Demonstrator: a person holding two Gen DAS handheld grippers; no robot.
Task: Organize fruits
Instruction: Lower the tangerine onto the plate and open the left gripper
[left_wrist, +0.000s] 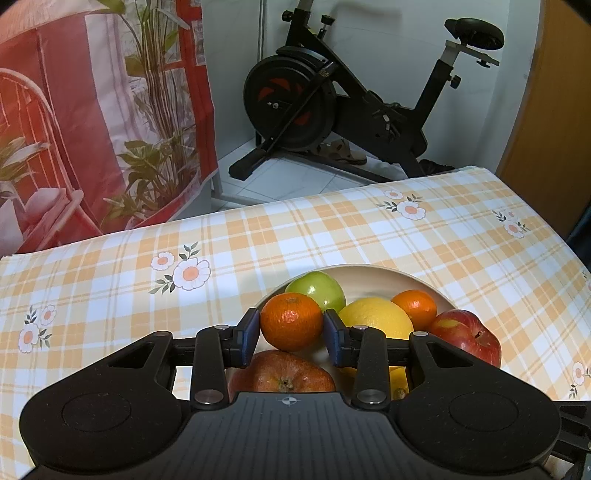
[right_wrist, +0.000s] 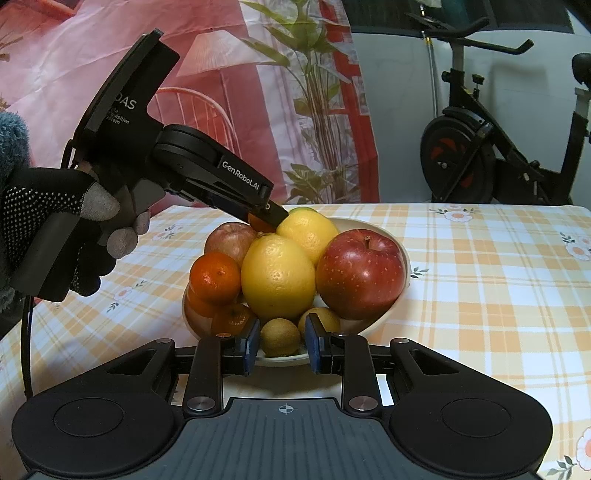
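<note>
My left gripper is shut on a mandarin, its blue pads pressed to both sides, low over the white bowl. Beneath and around lie a green apple, a lemon, another mandarin and red apples. In the right wrist view a gloved hand holds that left gripper at the back of the bowl. My right gripper is shut and holds nothing, just before the bowl's near rim. A kiwi in the bowl shows through its gap.
An orange checked tablecloth covers the table, whose far edge drops off behind the bowl. A black exercise bike stands on the floor beyond, and a red printed curtain hangs to its left.
</note>
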